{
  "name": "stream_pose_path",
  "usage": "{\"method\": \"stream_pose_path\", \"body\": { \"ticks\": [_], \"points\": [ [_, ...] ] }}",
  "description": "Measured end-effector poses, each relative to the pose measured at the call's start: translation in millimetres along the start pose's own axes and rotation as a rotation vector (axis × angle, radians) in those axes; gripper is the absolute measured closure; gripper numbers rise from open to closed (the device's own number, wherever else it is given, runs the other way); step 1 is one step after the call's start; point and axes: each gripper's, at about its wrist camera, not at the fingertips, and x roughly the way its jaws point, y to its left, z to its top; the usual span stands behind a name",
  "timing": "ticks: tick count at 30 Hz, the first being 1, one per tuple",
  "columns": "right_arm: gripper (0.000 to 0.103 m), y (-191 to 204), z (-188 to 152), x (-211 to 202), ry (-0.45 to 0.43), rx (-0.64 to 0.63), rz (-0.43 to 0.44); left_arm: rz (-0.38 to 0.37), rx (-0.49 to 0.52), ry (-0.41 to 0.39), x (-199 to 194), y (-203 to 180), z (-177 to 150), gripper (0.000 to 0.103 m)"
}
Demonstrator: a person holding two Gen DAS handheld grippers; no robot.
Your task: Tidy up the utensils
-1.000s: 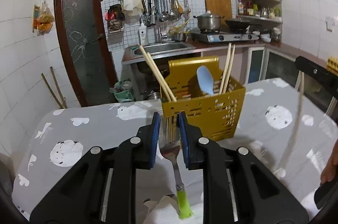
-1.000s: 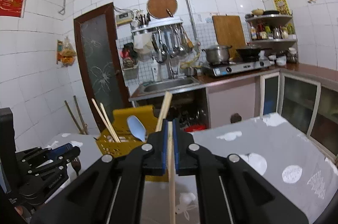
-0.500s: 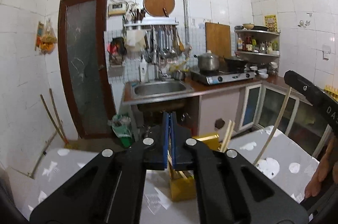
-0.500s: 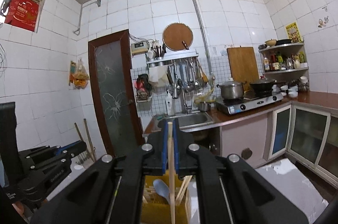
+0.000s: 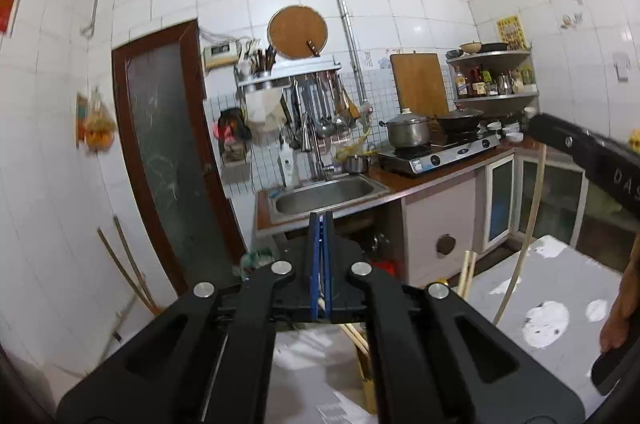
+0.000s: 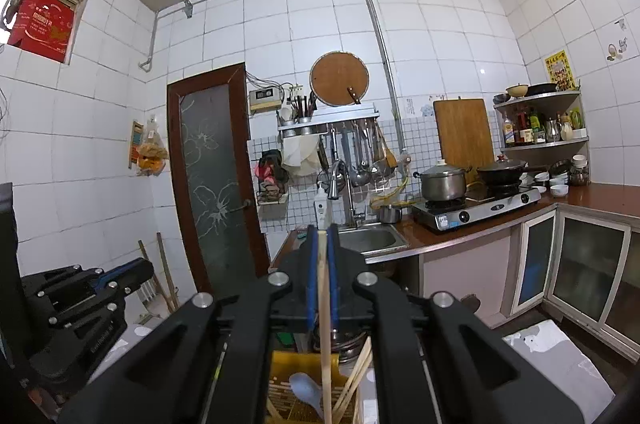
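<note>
Right wrist view: right gripper clamps a chopstick above the holder, where spoon and chopsticks already stand. Left gripper is closed; holding anything, I cannot tell.

Black tongs — blue pads, 4 silver screws, bare-skinned hand.

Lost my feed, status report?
Right gripper shut on chopstick, over yellow caddy. Left gripper shut, load unclear. Nothing blocking.
</note>
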Motion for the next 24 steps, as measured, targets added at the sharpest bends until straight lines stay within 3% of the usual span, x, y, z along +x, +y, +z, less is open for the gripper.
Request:
{"method": "stream_pose_path", "body": {
  "ticks": [7,11,16,17,18,19,20,21,24],
  "points": [
    [0.098,5,-21,31,0.017,-0.043,-0.040,-0.052,0.008,0.076,42,-4,-23,0.103],
    [0.098,-4,-52,50,0.105,-0.033,-0.040,-0.068,-0.011,0.152,64,1,-52,0.103],
    [0.096,-19,-80,66,0.254,-0.004,-0.036,-0.102,-0.155,0.256,78,24,-74,0.098],
    [0.095,-21,-85,67,0.285,-0.011,-0.036,-0.099,-0.190,0.269,76,32,-77,0.094],
    [0.091,-22,-87,67,0.302,-0.013,-0.039,-0.103,-0.221,0.275,71,40,-78,0.077],
    [0.069,-25,-89,63,0.314,-0.008,-0.051,-0.099,-0.246,0.269,64,47,-79,0.054],
    [0.046,-27,-90,60,0.314,0.001,-0.054,-0.081,-0.259,0.258,57,53,-80,0.044],
    [0.042,-30,-90,53,0.307,0.020,-0.060,-0.058,-0.269,0.239,47,59,-79,0.031],
    [0.042,-35,-88,35,0.317,0.046,-0.058,-0.022,-0.275,0.201,12,73,-73,0.020]
  ]
}}
